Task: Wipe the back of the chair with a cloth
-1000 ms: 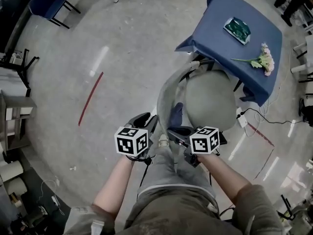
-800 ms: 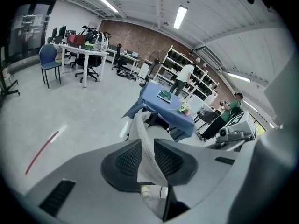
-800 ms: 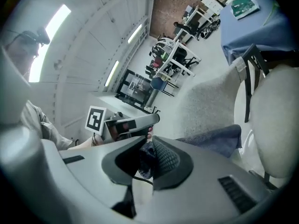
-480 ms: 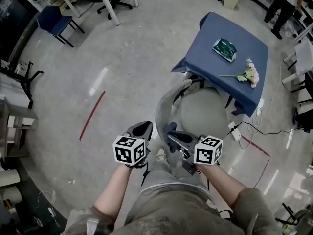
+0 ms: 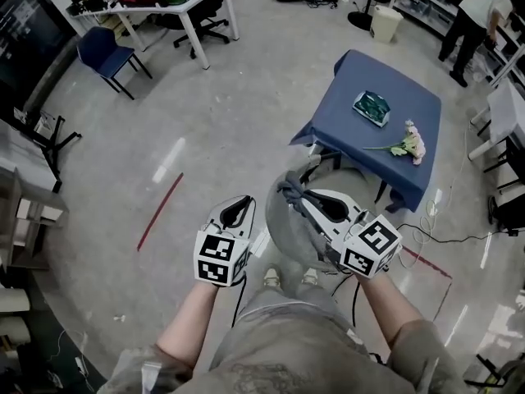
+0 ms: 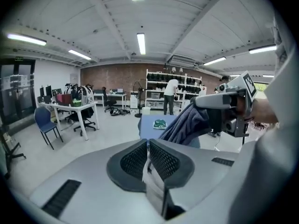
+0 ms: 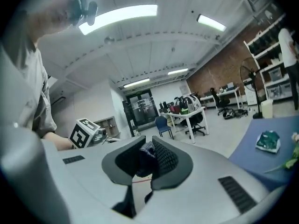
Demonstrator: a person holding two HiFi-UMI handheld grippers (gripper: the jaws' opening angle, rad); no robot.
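Observation:
A grey-blue cloth [image 5: 287, 220] hangs from my right gripper [image 5: 299, 194], which is shut on a dark fold of it [image 7: 145, 154]. The cloth drapes down in front of the person's legs. The left gripper view shows the same cloth [image 6: 187, 125] bunched under the right gripper's body. My left gripper [image 5: 235, 213] is beside the cloth on its left. Its jaws have just been closing and now meet with nothing between them [image 6: 147, 146]. The grey chair is mostly hidden behind the cloth and the right gripper; only a pale part [image 5: 315, 161] shows by the table.
A table under a blue cover [image 5: 385, 138] stands beyond the chair, with a green packet [image 5: 372, 107] and a flower [image 5: 410, 144] on it. A red tape line [image 5: 160, 212] marks the floor at left. A blue chair [image 5: 102, 52], a white desk [image 5: 176, 6] and a person [image 5: 472, 15] are farther off.
Both grippers have risen. The right one has lifted the cloth up off the chair, so it now hangs free. The left jaws have closed.

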